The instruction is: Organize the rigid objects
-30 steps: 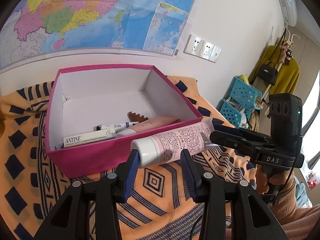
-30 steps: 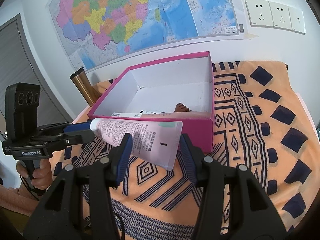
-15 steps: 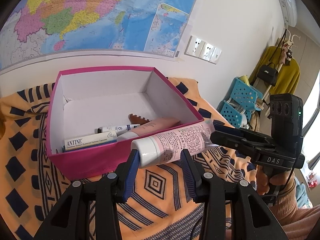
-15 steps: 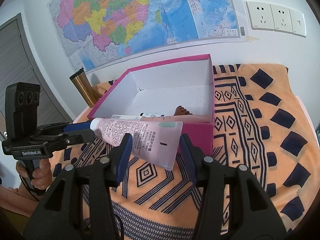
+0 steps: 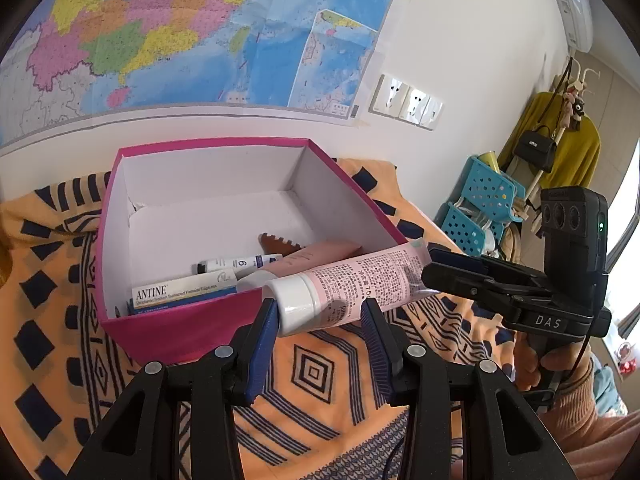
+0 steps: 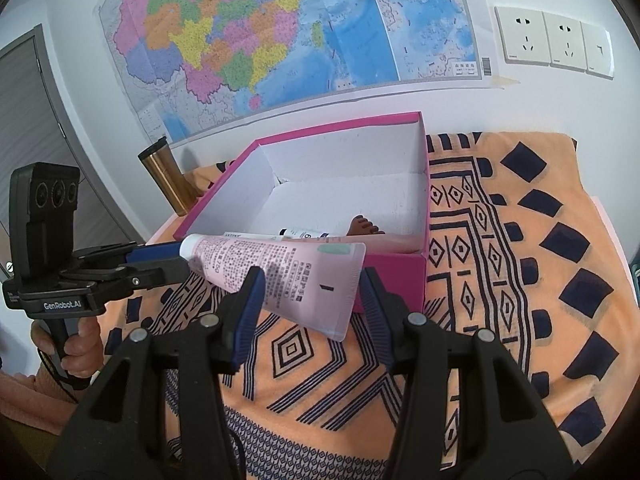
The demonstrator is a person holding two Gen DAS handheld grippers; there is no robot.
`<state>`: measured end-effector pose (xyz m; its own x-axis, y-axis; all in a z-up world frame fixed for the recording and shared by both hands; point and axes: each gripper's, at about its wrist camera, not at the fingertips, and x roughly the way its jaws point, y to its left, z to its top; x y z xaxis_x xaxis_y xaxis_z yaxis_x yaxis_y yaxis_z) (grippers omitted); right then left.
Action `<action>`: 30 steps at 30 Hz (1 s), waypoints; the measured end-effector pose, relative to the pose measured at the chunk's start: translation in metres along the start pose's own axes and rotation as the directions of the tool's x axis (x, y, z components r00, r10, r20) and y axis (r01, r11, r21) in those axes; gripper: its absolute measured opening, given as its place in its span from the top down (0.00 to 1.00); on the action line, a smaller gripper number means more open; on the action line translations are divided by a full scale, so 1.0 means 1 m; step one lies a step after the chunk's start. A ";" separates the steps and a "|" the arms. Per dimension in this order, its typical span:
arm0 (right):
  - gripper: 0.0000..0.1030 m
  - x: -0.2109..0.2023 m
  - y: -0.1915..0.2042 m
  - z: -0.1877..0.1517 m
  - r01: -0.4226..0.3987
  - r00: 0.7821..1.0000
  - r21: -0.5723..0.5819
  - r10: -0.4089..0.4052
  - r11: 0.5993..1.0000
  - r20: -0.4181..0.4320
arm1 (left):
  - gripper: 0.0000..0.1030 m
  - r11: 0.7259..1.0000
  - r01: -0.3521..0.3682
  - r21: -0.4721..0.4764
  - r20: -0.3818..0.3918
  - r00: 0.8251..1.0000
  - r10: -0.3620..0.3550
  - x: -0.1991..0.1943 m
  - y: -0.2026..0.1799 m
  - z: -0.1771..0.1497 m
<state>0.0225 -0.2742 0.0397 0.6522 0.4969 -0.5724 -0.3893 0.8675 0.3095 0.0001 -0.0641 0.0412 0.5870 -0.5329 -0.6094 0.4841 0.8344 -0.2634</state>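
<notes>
Tube (image 5: 348,284) hangs in the air between my two grippers, level with the near wall of the box (image 5: 176,328) and just short of it. My left gripper (image 5: 320,316) has its pads closed partway onto the cap end; my right gripper (image 6: 310,292) is closed about as far on the flat crimped end, so both are holding it, neither fully shut.

From the left gripper the box lies ahead and a little to the left. On its floor, against the near wall, lie a carton (image 5: 184,294), a small vial (image 5: 240,263), a beige tube (image 5: 316,250) and a brown comb (image 5: 280,245).

To do this well, I judge both grippers should lift together so the tube clears the rim, then carry it forward over the bare floor beyond those items. I'd keep the tube level, lower it until it is close above the floor, and open both sets of pads at once so neither end drops first or tips onto the comb.
</notes>
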 end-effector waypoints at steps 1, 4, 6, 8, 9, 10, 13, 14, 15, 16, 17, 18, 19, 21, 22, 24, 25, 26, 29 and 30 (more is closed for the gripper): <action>0.50 0.000 0.000 0.001 -0.001 1.000 -0.002 0.001 1.000 0.000 | 0.59 1.000 0.001 0.000 0.000 1.000 -0.001 0.000 0.000 0.000; 0.50 0.000 0.000 0.001 -0.001 1.000 -0.002 0.001 1.000 0.001 | 0.59 1.000 0.000 0.002 0.000 1.000 0.000 0.000 0.000 0.001; 0.50 0.000 0.000 0.001 0.000 1.000 -0.003 0.000 1.000 0.001 | 0.59 1.000 0.000 0.001 0.000 1.000 0.000 0.000 0.000 0.001; 0.50 0.001 -0.001 0.002 -0.001 1.000 -0.004 0.001 1.000 0.001 | 0.59 1.000 -0.001 0.001 0.000 1.000 0.001 0.000 0.000 0.001; 0.50 0.000 -0.001 0.002 -0.001 1.000 -0.003 0.001 1.000 0.001 | 0.59 1.000 -0.001 0.002 0.001 1.000 0.001 0.000 0.000 0.001; 0.50 0.001 -0.001 0.002 -0.001 1.000 -0.005 0.001 1.000 0.001 | 0.59 1.000 0.000 0.002 0.001 1.000 0.000 0.000 0.000 0.001; 0.50 0.000 -0.002 0.004 -0.002 1.000 -0.007 0.002 1.000 0.003 | 0.59 1.000 0.002 0.001 0.003 1.000 -0.002 0.001 0.000 0.003; 0.50 0.001 -0.002 0.004 -0.001 1.000 -0.008 0.001 1.000 0.003 | 0.59 1.000 0.000 0.001 0.002 1.000 0.000 0.001 0.000 0.003; 0.50 0.001 -0.002 0.005 0.001 1.000 -0.008 -0.001 1.000 0.003 | 0.59 1.000 0.000 0.001 0.002 1.000 0.000 0.001 0.000 0.003; 0.50 0.001 -0.002 0.004 -0.001 1.000 -0.007 0.001 1.000 0.003 | 0.59 1.000 0.000 0.001 0.002 1.000 0.000 0.001 0.000 0.003; 0.50 0.001 -0.002 0.004 -0.001 1.000 -0.007 0.001 1.000 0.003 | 0.59 1.000 0.000 0.000 0.003 1.000 0.000 0.001 0.000 0.003; 0.50 0.001 -0.001 0.003 -0.001 1.000 -0.008 0.001 1.000 0.003 | 0.59 1.000 0.001 0.000 0.003 1.000 -0.001 0.001 0.000 0.003; 0.50 0.000 -0.002 0.004 -0.001 1.000 -0.009 0.001 1.000 0.004 | 0.59 1.000 0.001 0.000 0.004 1.000 -0.001 0.001 0.000 0.003; 0.50 0.000 -0.002 0.006 0.000 1.000 -0.011 0.000 1.000 0.007 | 0.59 1.000 0.000 0.001 0.005 1.000 0.000 0.001 0.000 0.004; 0.50 0.000 -0.002 0.007 0.000 1.000 -0.010 0.000 1.000 0.008 | 0.59 1.000 0.000 0.001 0.005 1.000 0.000 0.001 0.000 0.004; 0.50 0.000 -0.002 0.007 0.001 1.000 -0.012 -0.001 1.000 0.009 | 0.59 1.000 0.000 0.002 0.005 1.000 0.000 0.001 0.000 0.004; 0.50 0.000 -0.001 0.007 0.001 1.000 -0.012 -0.001 1.000 0.010 | 0.59 1.000 0.001 0.002 0.005 1.000 -0.001 0.001 0.000 0.004; 0.50 0.000 -0.001 0.007 0.001 1.000 -0.012 -0.001 1.000 0.010 | 0.59 1.000 0.001 0.004 0.007 1.000 -0.001 0.001 0.000 0.005; 0.50 0.000 -0.002 0.007 0.001 1.000 -0.012 0.000 1.000 0.010 | 0.59 1.000 0.000 0.006 0.008 1.000 0.000 0.001 0.000 0.006; 0.50 0.000 -0.002 0.007 0.001 1.000 -0.013 -0.001 1.000 0.010 | 0.59 1.000 -0.001 0.008 0.010 1.000 0.001 0.001 0.000 0.007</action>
<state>0.0273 -0.2756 0.0445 0.6592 0.4964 -0.5649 -0.3970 0.8677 0.2992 0.0052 -0.0651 0.0457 0.5940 -0.5336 -0.6021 0.4884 0.8339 -0.2572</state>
